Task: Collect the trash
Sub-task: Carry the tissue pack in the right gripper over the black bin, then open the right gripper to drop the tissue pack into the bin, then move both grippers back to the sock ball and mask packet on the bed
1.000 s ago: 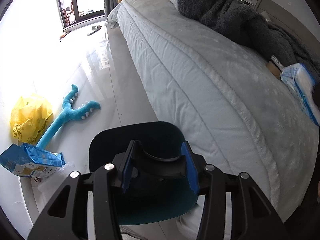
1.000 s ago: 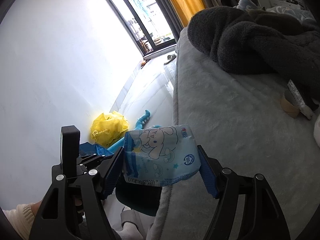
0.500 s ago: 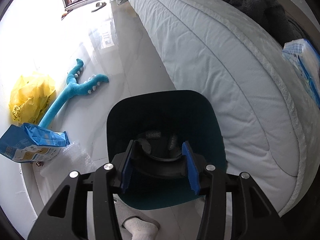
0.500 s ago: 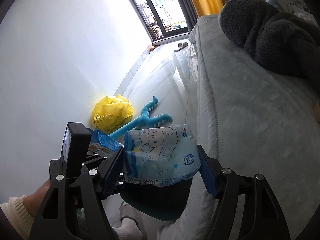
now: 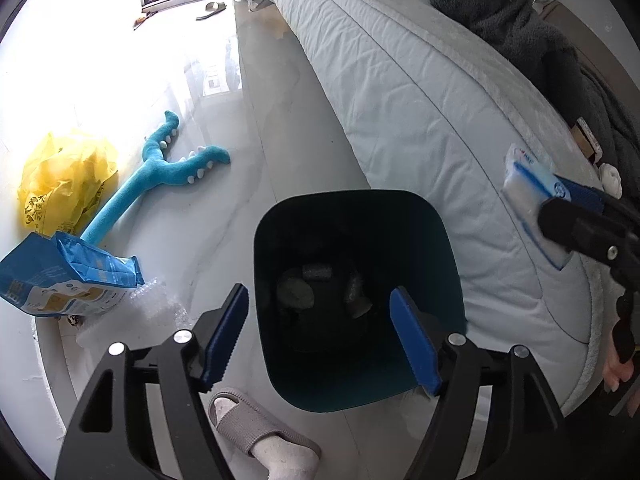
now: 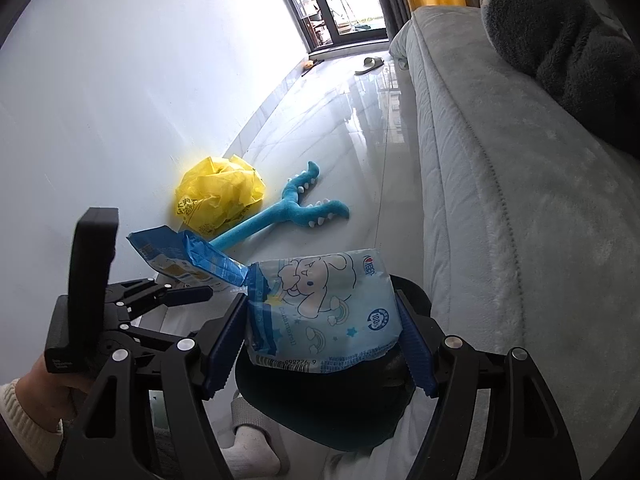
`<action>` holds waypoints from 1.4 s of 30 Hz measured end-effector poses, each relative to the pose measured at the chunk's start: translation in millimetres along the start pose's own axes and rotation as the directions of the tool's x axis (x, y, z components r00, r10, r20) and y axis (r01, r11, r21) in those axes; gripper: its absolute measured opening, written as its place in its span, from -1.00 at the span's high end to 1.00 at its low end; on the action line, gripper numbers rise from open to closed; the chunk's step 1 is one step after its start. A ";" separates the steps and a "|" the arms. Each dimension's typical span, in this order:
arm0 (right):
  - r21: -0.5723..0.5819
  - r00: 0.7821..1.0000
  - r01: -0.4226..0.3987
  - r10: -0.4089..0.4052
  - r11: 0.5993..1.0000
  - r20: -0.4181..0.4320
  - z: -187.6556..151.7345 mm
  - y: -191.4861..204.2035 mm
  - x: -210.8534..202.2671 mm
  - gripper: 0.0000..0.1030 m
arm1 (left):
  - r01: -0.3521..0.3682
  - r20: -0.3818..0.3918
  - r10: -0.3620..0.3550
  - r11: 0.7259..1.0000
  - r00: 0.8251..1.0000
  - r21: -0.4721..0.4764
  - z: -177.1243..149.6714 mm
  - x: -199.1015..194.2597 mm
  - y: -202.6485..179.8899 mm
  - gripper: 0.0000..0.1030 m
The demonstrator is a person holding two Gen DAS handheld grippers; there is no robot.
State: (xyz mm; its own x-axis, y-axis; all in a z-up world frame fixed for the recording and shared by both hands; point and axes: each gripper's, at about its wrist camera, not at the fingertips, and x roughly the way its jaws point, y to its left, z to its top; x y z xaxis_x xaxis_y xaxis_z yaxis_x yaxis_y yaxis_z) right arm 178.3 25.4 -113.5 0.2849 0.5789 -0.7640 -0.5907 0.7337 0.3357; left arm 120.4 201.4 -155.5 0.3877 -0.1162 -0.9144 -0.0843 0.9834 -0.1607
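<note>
L gripper [image 5: 318, 334] jaws wide apart, just been opening, nothing between the pads. It hangs over the dark teal bin [image 5: 436, 240], pointing steeply down into it; few crumpled grey bits lie at the bin bottom [image 5: 296, 292]. R gripper [image 6: 322, 342] clamped on a light-blue tissue pack [image 6: 320, 312] w/ cartoon dog print, pads pressing both short sides, pack held above the bin rim [image 6: 416, 292]. In L wrist view the same pack shows at the right edge [image 5: 528, 200], over the bed side, near the bin but not inside it.

Bin stands on the glossy floor [image 5: 280, 128] just beside the grey quilted bed [image 5: 400, 92]. Dark fleece blanket [image 6: 560, 40] piled on the bed. On the floor by the wall: yellow plastic bag [image 5: 60, 176], teal plush toy [image 5: 160, 176] beside it, blue snack bag [image 5: 60, 276] lying on bubble wrap [image 5: 140, 312]. Person's foot in white sock + grey slipper [image 5: 256, 428] touching/just beside the bin's near side, can't tell which. Hand w/ cream cuff [image 6: 40, 384] holds the L gripper's handle in R wrist view.
</note>
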 end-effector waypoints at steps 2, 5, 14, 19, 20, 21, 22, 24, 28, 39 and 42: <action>-0.006 1.000 0.007 -0.007 1.000 -0.018 -0.7 3.5 8.4 -0.40 | 0.002 0.014 -0.002 1.000 1.000 -0.012 0.9 -4.4 6.2 -0.48; -0.012 0.999 0.018 -0.018 1.000 -0.044 -2.6 8.0 22.1 -0.40 | 0.005 0.037 -0.004 1.000 0.999 -0.022 1.4 -10.6 14.5 -0.50; -0.032 0.988 0.061 -0.065 0.998 -0.140 -11.1 16.0 59.9 -0.40 | 0.006 0.090 -0.002 0.999 0.996 -0.042 0.7 -24.3 33.2 -0.51; -0.054 0.978 0.072 -0.081 0.996 -0.193 -19.3 23.5 81.6 -0.40 | 0.019 0.143 -0.012 0.999 0.990 -0.048 1.6 -37.3 38.8 -0.51; -0.061 0.974 0.071 -0.083 0.996 -0.209 -21.9 25.6 86.9 -0.40 | 0.023 0.153 -0.016 0.999 0.988 -0.046 1.9 -40.2 39.6 -0.51; -0.067 0.972 0.069 -0.082 0.995 -0.221 -24.4 27.4 91.2 -0.40 | 0.024 0.164 -0.016 0.999 0.986 -0.044 1.9 -42.8 40.1 -0.51; -0.073 0.969 0.069 -0.085 0.995 -0.233 -26.8 29.1 95.7 -0.40 | 0.024 0.173 -0.016 0.999 0.985 -0.041 1.6 -44.7 40.9 -0.51; -0.089 0.962 0.073 -0.094 0.993 -0.255 -31.5 32.9 103.7 -0.40 | 0.028 0.193 -0.020 0.999 0.981 -0.041 1.9 -48.9 41.5 -0.51; -0.121 0.951 0.075 -0.108 0.990 -0.291 -37.3 38.1 113.8 -0.40 | 0.045 0.252 -0.032 0.998 0.967 -0.046 4.8 -60.9 44.0 -0.51; -0.175 0.914 0.143 -0.198 0.974 -0.355 -49.4 34.0 122.6 -0.56 | 0.049 0.436 -0.021 0.997 0.900 -0.054 15.8 -104.2 38.5 -0.51; -0.180 0.913 0.146 -0.203 0.973 -0.355 -48.4 33.6 119.5 -0.56 | 0.044 0.470 -0.017 0.998 0.883 -0.047 17.3 -113.1 32.7 -0.51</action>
State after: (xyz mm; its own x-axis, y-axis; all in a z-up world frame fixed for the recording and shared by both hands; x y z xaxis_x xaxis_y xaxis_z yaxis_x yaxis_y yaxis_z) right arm 156.0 102.1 -220.1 0.1119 0.2533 -0.9609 -0.6686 0.7346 0.1158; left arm 89.7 249.2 -51.0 0.7749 -0.0538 -0.6297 -0.1097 0.9698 -0.2179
